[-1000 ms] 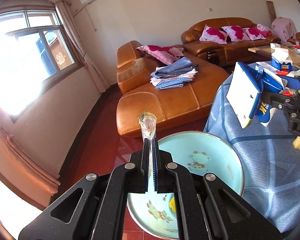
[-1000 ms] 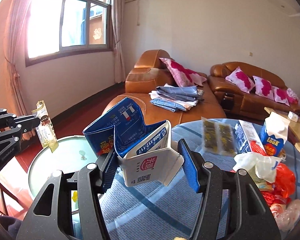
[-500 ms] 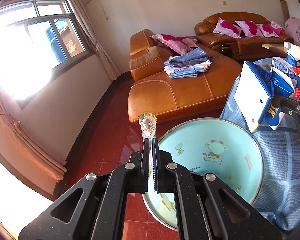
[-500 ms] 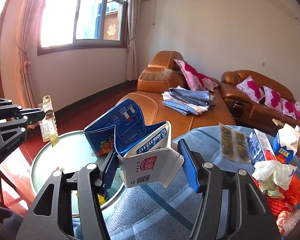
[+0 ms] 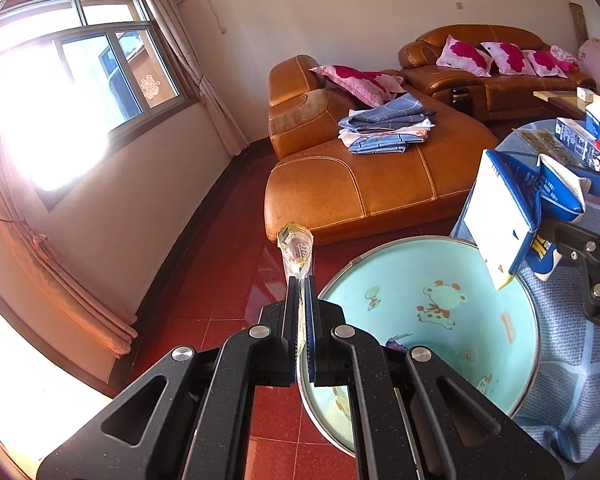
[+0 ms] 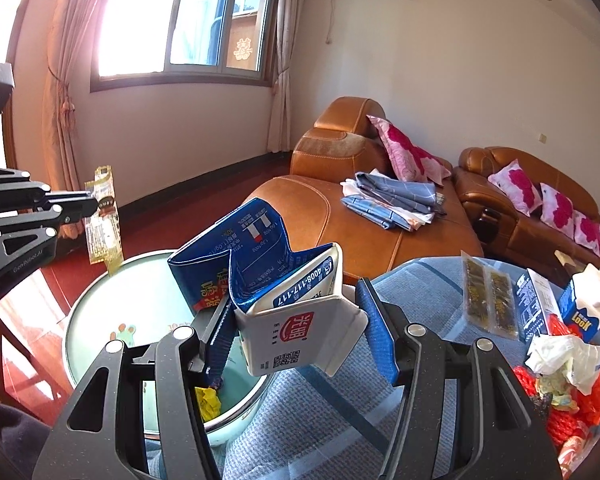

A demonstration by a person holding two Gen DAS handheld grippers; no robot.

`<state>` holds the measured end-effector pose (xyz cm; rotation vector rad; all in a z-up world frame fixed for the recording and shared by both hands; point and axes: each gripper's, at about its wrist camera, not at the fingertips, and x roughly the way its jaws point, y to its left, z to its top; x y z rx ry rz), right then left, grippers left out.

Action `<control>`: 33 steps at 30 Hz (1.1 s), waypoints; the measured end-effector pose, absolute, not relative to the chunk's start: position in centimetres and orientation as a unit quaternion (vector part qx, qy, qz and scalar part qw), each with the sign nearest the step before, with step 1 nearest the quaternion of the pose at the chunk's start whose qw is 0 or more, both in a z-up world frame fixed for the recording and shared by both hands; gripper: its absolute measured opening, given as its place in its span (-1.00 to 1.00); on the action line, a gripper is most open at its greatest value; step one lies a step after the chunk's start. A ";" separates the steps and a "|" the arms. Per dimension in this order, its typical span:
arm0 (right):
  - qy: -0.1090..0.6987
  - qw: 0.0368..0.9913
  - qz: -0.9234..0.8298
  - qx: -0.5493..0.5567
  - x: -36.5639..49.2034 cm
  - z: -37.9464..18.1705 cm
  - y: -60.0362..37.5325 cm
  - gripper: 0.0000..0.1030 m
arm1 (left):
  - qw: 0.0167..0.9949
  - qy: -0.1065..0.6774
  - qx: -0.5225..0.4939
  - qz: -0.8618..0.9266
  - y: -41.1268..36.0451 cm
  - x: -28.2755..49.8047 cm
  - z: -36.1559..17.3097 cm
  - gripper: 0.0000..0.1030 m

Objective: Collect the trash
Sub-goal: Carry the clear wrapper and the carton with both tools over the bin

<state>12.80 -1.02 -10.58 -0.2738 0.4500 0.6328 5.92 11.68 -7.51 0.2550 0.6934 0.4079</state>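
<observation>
Right gripper [image 6: 296,332] clamps a flattened blue-and-white milk carton [image 6: 284,300], poised over the rim of the pale blue basin [image 6: 96,312], which holds a yellow scrap [image 6: 208,400]. At far left, the left gripper [image 6: 94,205] pinches a clear snack wrapper [image 6: 102,220] above the basin's far edge.

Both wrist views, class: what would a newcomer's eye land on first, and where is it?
Probably the flattened blue-and-white milk carton, clamped in the right gripper over the near edge of the pale blue basin. Next, the thin yellow wrapper pinched in the left gripper beside the basin's rim, then the orange leather sofa behind.
</observation>
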 end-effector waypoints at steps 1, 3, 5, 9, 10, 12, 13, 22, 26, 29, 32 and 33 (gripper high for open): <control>0.220 0.916 0.308 -0.134 12.9 -10.6 -0.9 0.12 | 0.913 0.336 0.123 0.198 11.7 5.9 -7.5 -0.95; 0.222 0.915 0.309 -0.136 12.9 -10.7 -0.7 0.12 | 0.913 0.335 0.124 0.198 11.6 5.9 -7.4 -0.95; 0.223 0.913 0.310 -0.139 12.9 -10.7 -0.6 0.12 | 0.913 0.333 0.124 0.198 11.6 6.0 -7.4 -0.95; 0.226 0.910 0.315 -0.144 13.0 -10.7 -0.4 0.12 | 0.914 0.330 0.123 0.201 11.6 5.9 -7.2 -0.95; 0.226 0.910 0.316 -0.146 13.0 -10.8 -0.3 0.12 | 0.914 0.329 0.124 0.202 11.6 5.9 -7.2 -0.95; 0.226 0.908 0.319 -0.149 13.0 -10.8 -0.3 0.12 | 0.914 0.329 0.123 0.202 11.7 5.9 -7.2 -0.94; 0.226 0.908 0.320 -0.150 13.0 -10.8 -0.3 0.12 | 0.914 0.329 0.124 0.203 11.7 5.8 -7.2 -0.94; 0.222 0.905 0.328 -0.157 12.8 -11.0 0.0 0.12 | 0.915 0.332 0.122 0.196 11.7 5.9 -7.2 -0.94; 0.222 0.905 0.328 -0.157 12.7 -11.0 0.0 0.12 | 0.915 0.332 0.123 0.192 11.6 5.9 -7.1 -0.94; 0.220 0.904 0.330 -0.159 12.4 -11.1 0.0 0.12 | 0.916 0.333 0.123 0.188 11.3 6.0 -7.2 -0.94; 0.218 0.902 0.335 -0.161 12.1 -11.0 0.1 0.12 | 0.918 0.334 0.122 0.177 11.1 6.0 -7.2 -0.91; 0.217 0.901 0.339 -0.162 12.0 -11.0 0.2 0.13 | 0.918 0.335 0.123 0.174 11.0 5.9 -7.3 -0.85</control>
